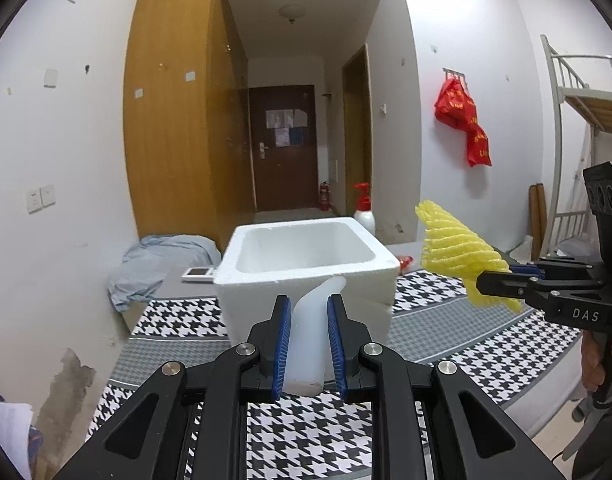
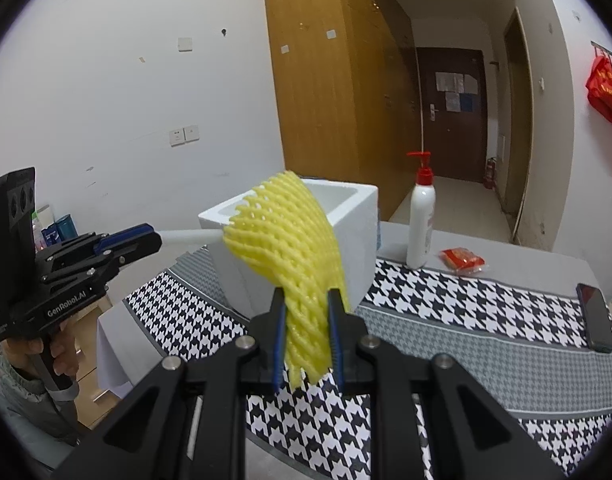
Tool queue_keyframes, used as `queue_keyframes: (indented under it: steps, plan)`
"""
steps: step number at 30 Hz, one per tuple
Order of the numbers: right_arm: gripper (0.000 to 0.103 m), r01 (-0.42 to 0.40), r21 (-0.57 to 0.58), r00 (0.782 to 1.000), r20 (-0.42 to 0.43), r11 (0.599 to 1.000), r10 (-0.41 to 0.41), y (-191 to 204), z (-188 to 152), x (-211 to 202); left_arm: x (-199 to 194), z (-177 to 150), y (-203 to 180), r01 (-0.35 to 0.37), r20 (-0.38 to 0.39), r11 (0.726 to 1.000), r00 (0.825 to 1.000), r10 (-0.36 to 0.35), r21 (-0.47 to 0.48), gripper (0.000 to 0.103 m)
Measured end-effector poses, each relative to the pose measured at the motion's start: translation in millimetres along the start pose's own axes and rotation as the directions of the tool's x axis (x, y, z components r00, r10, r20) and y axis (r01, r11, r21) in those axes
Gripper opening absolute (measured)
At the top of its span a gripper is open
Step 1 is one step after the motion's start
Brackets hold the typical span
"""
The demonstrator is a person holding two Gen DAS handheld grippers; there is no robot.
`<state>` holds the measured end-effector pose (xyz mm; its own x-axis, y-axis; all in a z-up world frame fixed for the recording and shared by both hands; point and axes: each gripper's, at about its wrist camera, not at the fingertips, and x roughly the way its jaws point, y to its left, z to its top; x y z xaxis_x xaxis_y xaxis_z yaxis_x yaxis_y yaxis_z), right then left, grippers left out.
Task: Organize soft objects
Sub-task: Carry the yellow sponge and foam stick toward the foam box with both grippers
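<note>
- Houndstooth cloth (image 1: 306, 432) covers a table in a plain white-walled room; an open white foam box (image 1: 306, 256) stands on it, apparently empty.
- Left gripper (image 1: 309, 344) is clamped narrowly on a white foam tube (image 1: 312, 328), held above the cloth just short of the box.
- Right gripper (image 2: 306, 340) pinches a yellow foam net sleeve (image 2: 290, 248), which arches up before the box.
- Judged step: carrying both soft pieces to the box. Next, each must clear the rim before release.
</note>
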<state>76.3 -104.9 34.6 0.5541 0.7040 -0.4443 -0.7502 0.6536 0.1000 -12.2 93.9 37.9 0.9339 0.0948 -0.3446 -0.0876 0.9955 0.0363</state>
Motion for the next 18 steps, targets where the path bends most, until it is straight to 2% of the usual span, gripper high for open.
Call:
queue_keyframes:
  steps: [18]
  plan:
    - [0.022,-0.034,-0.017,0.999,0.016,0.999,0.035,6.8,25.5,19.0,2.0,19.8,15.8,-0.037,0.032,0.999,0.999,0.037,-0.005,0.020]
